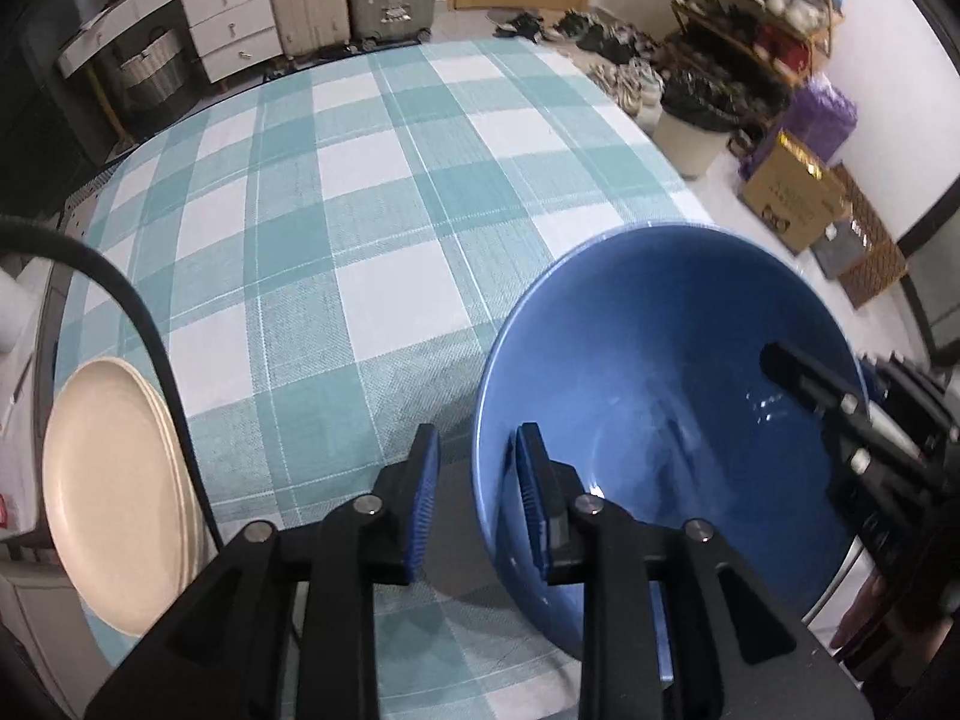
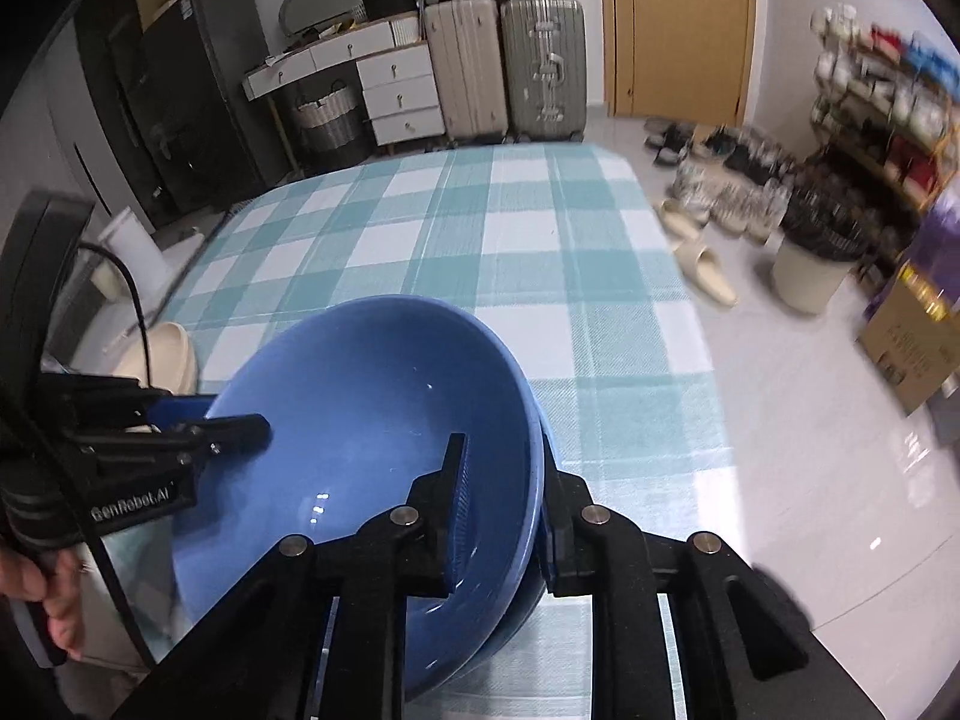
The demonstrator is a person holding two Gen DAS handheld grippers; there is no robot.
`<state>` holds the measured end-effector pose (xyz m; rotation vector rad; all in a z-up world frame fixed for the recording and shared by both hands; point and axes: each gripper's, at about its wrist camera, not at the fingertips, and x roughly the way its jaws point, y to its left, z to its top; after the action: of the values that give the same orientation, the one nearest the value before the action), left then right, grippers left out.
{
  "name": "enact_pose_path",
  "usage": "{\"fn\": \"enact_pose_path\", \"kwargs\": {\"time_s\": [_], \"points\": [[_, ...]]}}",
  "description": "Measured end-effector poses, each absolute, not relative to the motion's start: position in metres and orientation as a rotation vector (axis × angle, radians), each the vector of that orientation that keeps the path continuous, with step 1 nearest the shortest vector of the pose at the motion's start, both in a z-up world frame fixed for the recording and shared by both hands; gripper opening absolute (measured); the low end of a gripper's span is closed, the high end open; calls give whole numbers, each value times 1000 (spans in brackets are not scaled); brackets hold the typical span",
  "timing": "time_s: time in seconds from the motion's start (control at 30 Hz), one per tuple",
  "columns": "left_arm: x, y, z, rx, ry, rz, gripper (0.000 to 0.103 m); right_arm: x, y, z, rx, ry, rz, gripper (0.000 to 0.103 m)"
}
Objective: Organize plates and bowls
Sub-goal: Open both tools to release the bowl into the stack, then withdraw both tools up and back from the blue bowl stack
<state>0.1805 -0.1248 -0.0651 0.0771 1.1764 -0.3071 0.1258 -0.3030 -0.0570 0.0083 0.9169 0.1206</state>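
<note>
I see the table (image 1: 372, 228) under a check cloth, blue bowl (image 1: 672, 372) at its near right edge, cream plates (image 1: 114, 492) far left. Both grippers straddle opposite bowl rims: left gripper (image 1: 474, 498) and right gripper (image 2: 498, 510), jaws parted, pads apparently off the wall (two bowls nested, I think). Left's body reads "GenRobot.AI".

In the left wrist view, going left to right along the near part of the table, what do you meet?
Stack of cream plates → black cable → left tongs, straddling the near rim of the blue bowl → right tongs' finger over the bowl's far side.
</note>
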Motion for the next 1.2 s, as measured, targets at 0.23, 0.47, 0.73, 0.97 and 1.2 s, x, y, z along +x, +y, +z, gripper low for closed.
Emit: {"fn": "enact_pose_path", "kwargs": {"time_s": [0.23,0.47,0.73,0.97,1.2], "points": [[164,-119,-51,52,1053,-282,35,106,-282,-49,-149,790,22,49],[146,-108,-41,26,918,-230,45,93,-282,-41,-81,725,54,50],[128,-112,-45,61,856,-201,47,73,-298,-33,30,646,78,71],[127,-106,-52,17,852,-199,58,59,-306,-29,68,584,108,81],[120,-101,-53,45,754,-136,92,58,-313,-33,93,563,134,87]]}}
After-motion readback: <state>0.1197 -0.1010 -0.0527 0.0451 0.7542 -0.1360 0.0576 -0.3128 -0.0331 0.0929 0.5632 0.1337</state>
